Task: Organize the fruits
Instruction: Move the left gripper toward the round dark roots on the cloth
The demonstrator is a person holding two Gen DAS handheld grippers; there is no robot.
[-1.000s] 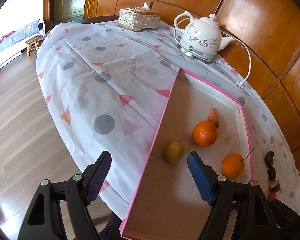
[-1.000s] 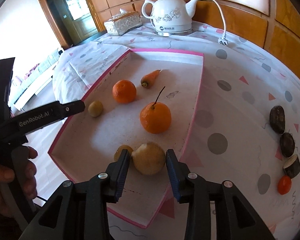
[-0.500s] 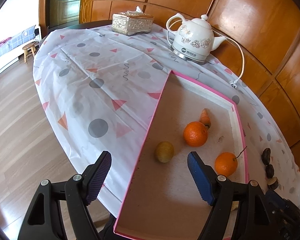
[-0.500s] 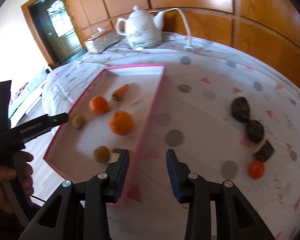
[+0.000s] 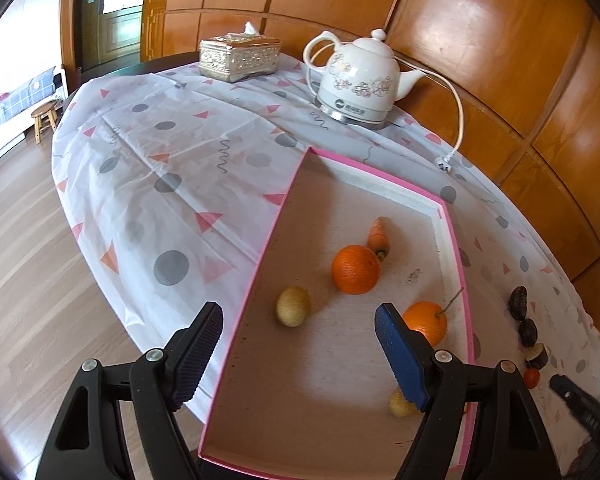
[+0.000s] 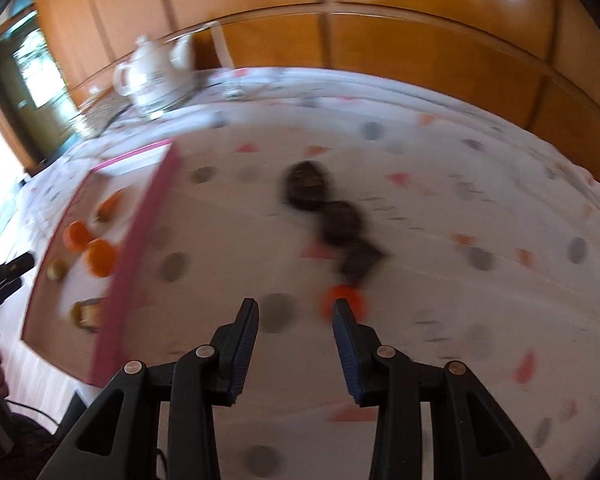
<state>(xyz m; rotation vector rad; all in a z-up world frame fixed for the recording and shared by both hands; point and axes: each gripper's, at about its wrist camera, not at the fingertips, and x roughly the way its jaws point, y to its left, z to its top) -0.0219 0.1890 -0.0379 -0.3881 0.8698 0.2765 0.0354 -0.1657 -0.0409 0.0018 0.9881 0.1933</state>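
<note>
- Left wrist view: our left gripper hangs with its jaws spread wide and nothing between them, over the near end of the pink-rimmed tray. In the tray lie a large orange and a carrot touching it toward the far end, a stemmed orange against the right rim, a small yellow-green fruit near the left rim, and another small one at the near right, partly hidden by the pad.
- Right wrist view, blurred: our right gripper is empty, jaws parted a little, over the tablecloth to the right of the tray. A small red-orange fruit sits just beyond the right fingertip, at the near end of a row of three dark pieces.
- We judge we are reaching for that red-orange fruit; next we need to centre the jaws on it and close gently, as it looks likely to roll.
</note>
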